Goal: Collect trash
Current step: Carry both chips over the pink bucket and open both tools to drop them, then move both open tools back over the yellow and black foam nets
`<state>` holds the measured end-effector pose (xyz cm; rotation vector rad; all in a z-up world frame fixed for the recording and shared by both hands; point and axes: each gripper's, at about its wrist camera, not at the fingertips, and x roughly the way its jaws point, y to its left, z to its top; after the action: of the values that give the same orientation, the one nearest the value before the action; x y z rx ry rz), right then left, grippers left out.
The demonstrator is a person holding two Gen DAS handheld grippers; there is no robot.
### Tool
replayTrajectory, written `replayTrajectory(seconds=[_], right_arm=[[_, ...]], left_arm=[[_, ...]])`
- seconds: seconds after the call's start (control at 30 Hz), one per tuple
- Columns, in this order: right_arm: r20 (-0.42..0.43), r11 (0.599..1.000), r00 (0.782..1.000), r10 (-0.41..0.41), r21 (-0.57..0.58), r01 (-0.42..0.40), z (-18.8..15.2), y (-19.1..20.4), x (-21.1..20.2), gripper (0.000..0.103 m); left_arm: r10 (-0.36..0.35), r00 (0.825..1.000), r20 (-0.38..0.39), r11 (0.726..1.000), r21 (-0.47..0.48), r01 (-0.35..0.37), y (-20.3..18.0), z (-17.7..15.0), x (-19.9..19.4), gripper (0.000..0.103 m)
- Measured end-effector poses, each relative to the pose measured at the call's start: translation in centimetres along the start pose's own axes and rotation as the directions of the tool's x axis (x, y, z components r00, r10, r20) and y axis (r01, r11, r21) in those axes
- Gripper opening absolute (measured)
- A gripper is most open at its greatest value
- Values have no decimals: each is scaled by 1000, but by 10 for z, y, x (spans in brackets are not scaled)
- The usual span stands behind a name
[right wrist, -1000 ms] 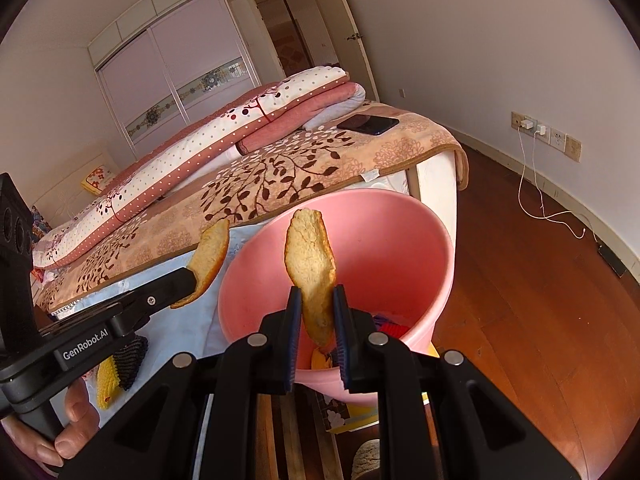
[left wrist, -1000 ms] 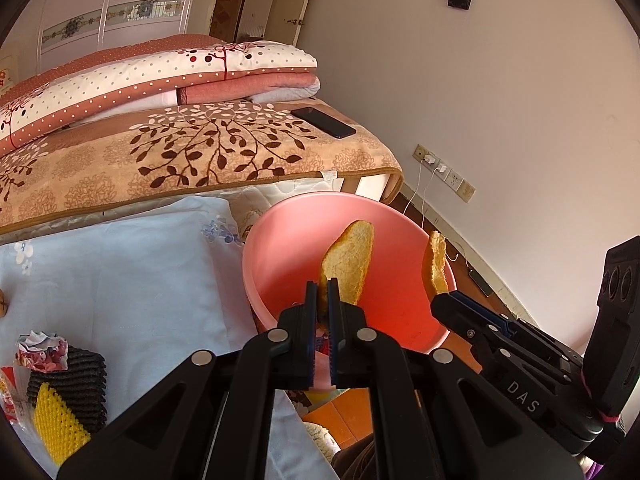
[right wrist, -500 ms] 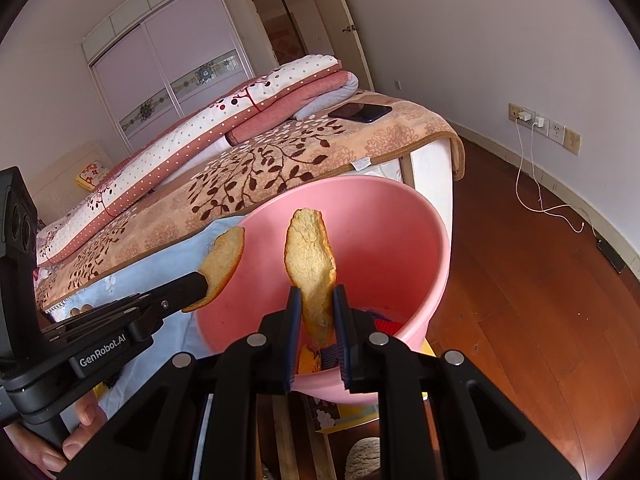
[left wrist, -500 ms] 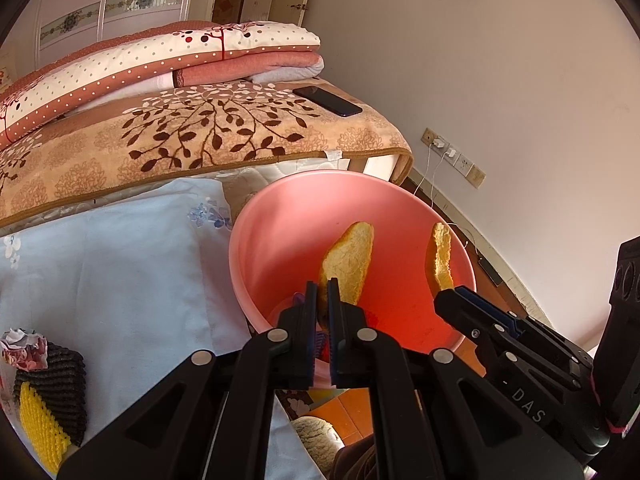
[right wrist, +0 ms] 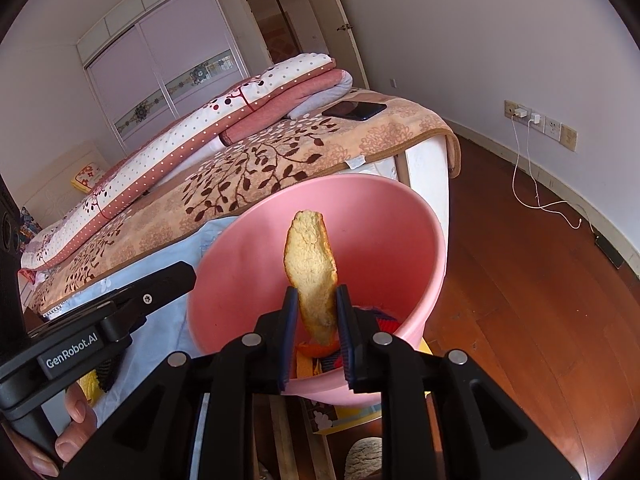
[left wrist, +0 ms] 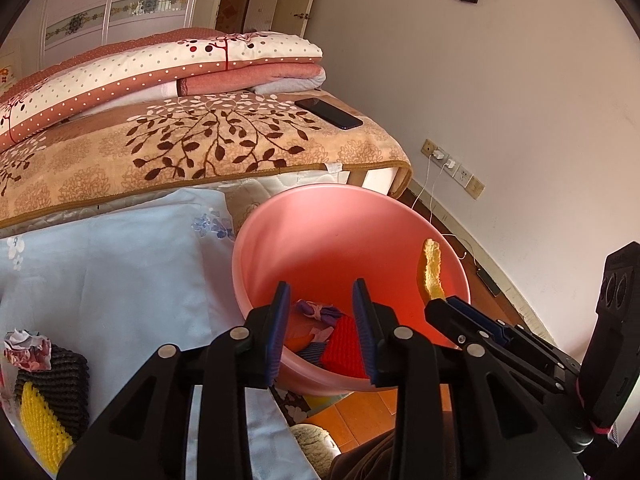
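Observation:
A pink basin point(left wrist: 256, 236) stands at the bedside under both grippers. My left gripper point(left wrist: 322, 286) hangs over its near rim with its jaws opening and nothing between them. Below it in the basin lie a purple wrapper point(left wrist: 316, 310) and a red ridged pad point(left wrist: 344, 344). My right gripper point(right wrist: 317, 292) holds a pale yellow peel piece point(right wrist: 310, 248) upright over the basin point(right wrist: 384, 240). Its jaws are opening, and the peel still stands between the pads. The left wrist view shows this peel point(left wrist: 430, 268) edge-on at the basin's right side.
A crumpled wrapper point(left wrist: 26, 346) and a black-and-yellow sponge point(left wrist: 48, 392) lie on the light blue sheet point(left wrist: 120, 272) to the left. A phone point(left wrist: 328, 114) rests on the leaf-patterned blanket. To the right are wooden floor point(right wrist: 520, 280), wall sockets and a cable. A person's hand point(right wrist: 76, 412) grips the left gripper's handle.
My left jaws have opened and the peel piece they held is gone from between them. My right jaws have widened a little with their peel still in place.

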<state>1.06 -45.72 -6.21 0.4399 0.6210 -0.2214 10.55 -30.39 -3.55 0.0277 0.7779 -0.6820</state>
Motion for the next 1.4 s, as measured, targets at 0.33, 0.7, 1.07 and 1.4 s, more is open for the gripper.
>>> replayTrajectory(seconds=[0.33,0.7,1.07,1.4], right_arm=[[12,1000,1000,-7,-26,7,-1,9,-9,28],[23,999,998,52,-12,-52,-24,37,-39,43],[14,998,998,56,8,-56,-46,68,-57,45],[-26,997,998,57,-44,-58,-72,100,-67,45]], left_arm=[[5,1000,15,1000,-14,-5,5,0,-9,32],[37,999,36,999,-20,-36,18,-11,-35,32],[97,993,64,995,-18,-96,39,-31,-72,32],[123,989,85,991,-56,-118,62,-51,-103,32]])
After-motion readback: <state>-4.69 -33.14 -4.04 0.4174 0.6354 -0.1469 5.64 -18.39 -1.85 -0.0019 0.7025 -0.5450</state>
